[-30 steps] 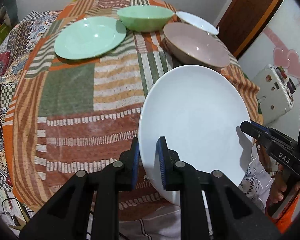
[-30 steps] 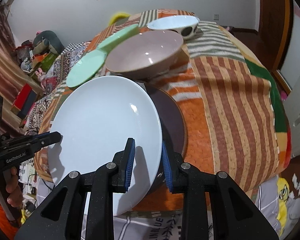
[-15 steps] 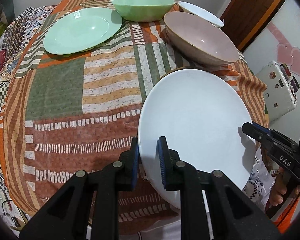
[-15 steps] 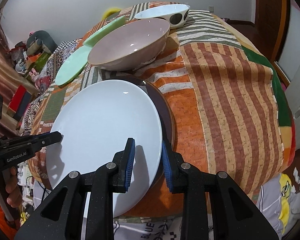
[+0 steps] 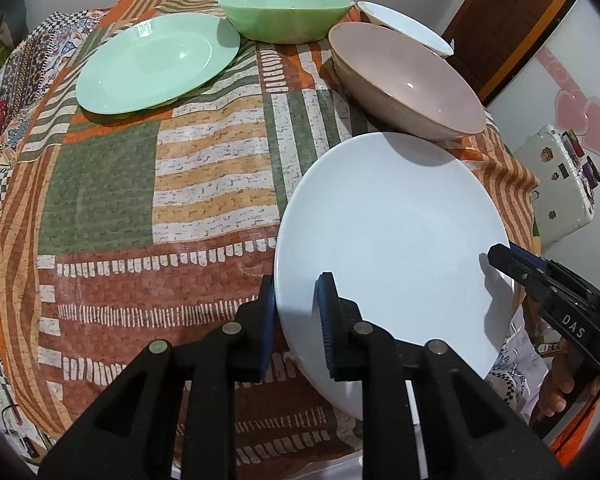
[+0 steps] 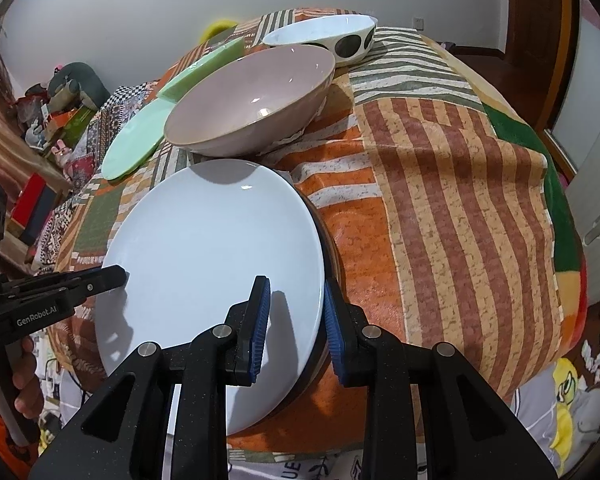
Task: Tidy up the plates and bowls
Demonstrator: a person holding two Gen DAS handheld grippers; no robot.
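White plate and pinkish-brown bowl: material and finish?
Round white plate: looks like glazed ceramic or opal glass; smooth, glossy, small highlights near the rim. Pinkish-brown bowl: probably glazed stoneware; satin sheen, two bright glints inside, darker tan line along the rim. Melamine cannot be ruled out for either.

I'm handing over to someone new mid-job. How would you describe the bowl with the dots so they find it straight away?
Start at the patchwork tablecloth and look to its far end, beyond the white plate held by both grippers. Past the big pink bowl sits the spotted bowl, next to the green bowl. It is the only white bowl, with large black dots around its outer wall.
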